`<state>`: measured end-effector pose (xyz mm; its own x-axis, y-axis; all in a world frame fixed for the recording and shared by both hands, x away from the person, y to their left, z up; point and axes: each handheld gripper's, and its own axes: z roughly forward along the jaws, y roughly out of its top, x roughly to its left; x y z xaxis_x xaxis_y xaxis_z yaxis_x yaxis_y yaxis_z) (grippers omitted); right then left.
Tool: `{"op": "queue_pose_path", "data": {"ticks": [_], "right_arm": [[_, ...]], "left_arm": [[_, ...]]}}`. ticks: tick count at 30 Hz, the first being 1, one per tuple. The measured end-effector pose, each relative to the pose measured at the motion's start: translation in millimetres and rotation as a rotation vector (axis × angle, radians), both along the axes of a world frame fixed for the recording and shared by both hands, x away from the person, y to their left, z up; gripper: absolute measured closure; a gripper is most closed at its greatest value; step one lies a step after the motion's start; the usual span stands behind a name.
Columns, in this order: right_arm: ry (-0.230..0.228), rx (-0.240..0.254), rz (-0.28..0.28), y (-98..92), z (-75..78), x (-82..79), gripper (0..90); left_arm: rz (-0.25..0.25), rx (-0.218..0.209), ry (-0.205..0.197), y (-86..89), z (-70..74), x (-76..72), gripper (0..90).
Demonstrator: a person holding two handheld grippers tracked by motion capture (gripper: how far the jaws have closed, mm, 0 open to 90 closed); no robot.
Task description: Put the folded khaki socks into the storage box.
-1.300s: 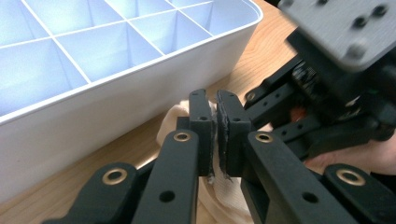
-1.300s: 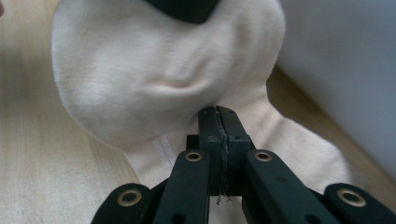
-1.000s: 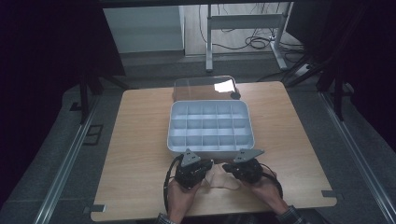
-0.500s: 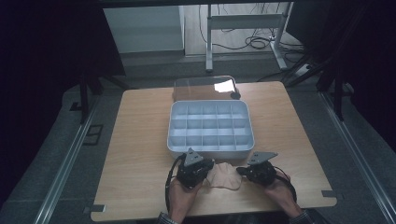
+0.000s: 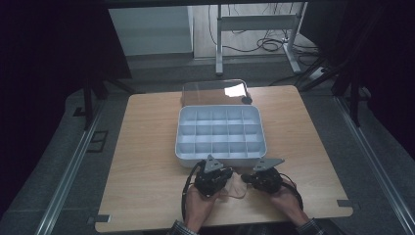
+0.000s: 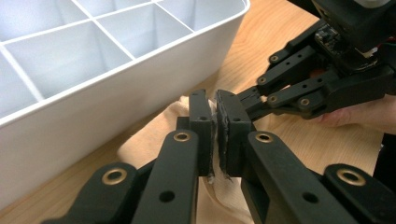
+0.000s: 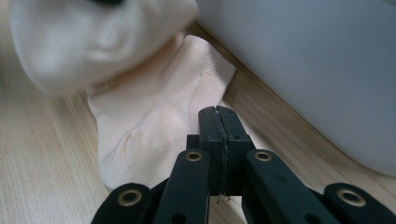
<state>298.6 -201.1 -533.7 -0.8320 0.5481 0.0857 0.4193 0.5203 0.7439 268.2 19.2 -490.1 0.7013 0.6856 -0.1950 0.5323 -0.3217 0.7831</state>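
Cream sock (image 5: 234, 185) lay bunched on the worktop (image 5: 147, 147); right gripper (image 5: 250, 179), clamped together on nothing, had swung back toward the left gripper (image 5: 229, 175), clamped on the sock

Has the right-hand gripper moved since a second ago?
Yes. The right gripper has slid right along the white tray's near wall, away from the left gripper.

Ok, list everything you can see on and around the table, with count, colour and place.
Compartment tray of white plastic: one, white, table centre.
Clear plastic lid: one, transparent, behind the tray at the far edge.
Small dark round object: one, black, beside the lid.
Pale peach fabric sock: one, peach, near edge, between the grippers.
Wooden table: one, light brown.
Metal desk frame: one, grey, on the floor beyond.
Left gripper: black, fingers shut on the sock.
Right gripper: black, fingers shut.
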Motion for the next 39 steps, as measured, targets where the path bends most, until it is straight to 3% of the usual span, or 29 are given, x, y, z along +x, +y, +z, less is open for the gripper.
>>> {"op": "queue_pose_path", "data": {"ticks": [4,7,11,13,15,16,18,22,24,30,37,39], "right_arm": [[0.016,0.019,0.006,3.7,-0.9,2.6,90.0],[0.059,0.080,-0.001,-1.2,-1.3,6.5,89.7],[0.036,0.074,-0.050,-12.6,2.8,9.6,88.6],[0.024,0.080,-0.069,-20.8,6.8,10.3,87.8],[0.019,0.086,-0.081,-27.5,9.6,10.6,86.9],[0.012,0.081,-0.090,-32.5,10.8,10.2,85.8],[0.013,0.080,-0.092,-34.0,10.9,10.0,85.3],[0.013,0.062,-0.096,-42.5,10.6,7.3,82.5],[0.015,0.060,-0.097,-43.5,10.8,6.6,82.3],[0.009,0.060,-0.089,-47.5,14.9,1.9,78.5],[-0.009,0.063,-0.059,-38.0,21.6,-2.0,76.8],[-0.009,0.066,-0.049,-35.0,22.9,-2.3,81.5]], "left_arm": [[-0.017,0.024,0.014,-12.7,-7.0,2.0,85.7],[-0.019,0.054,0.030,-20.4,-15.5,4.4,85.5],[-0.023,0.077,0.054,-25.9,-23.8,6.9,84.8],[-0.031,0.067,0.071,-27.5,-27.2,8.1,82.8],[-0.025,0.048,0.065,-26.5,-25.9,7.7,72.6],[-0.017,0.038,0.054,-24.8,-23.2,7.1,62.3],[-0.006,0.022,0.023,-19.2,-15.5,5.3,60.4],[0.036,0.003,-0.041,-2.4,-0.5,1.6,47.2],[0.062,0.006,-0.049,7.8,1.6,1.2,45.7],[0.112,0.038,-0.022,29.5,-16.4,1.2,36.7],[0.108,0.051,-0.007,32.9,-35.9,-2.1,35.2],[0.110,0.055,-0.010,34.2,-38.8,-2.6,34.3]]}}
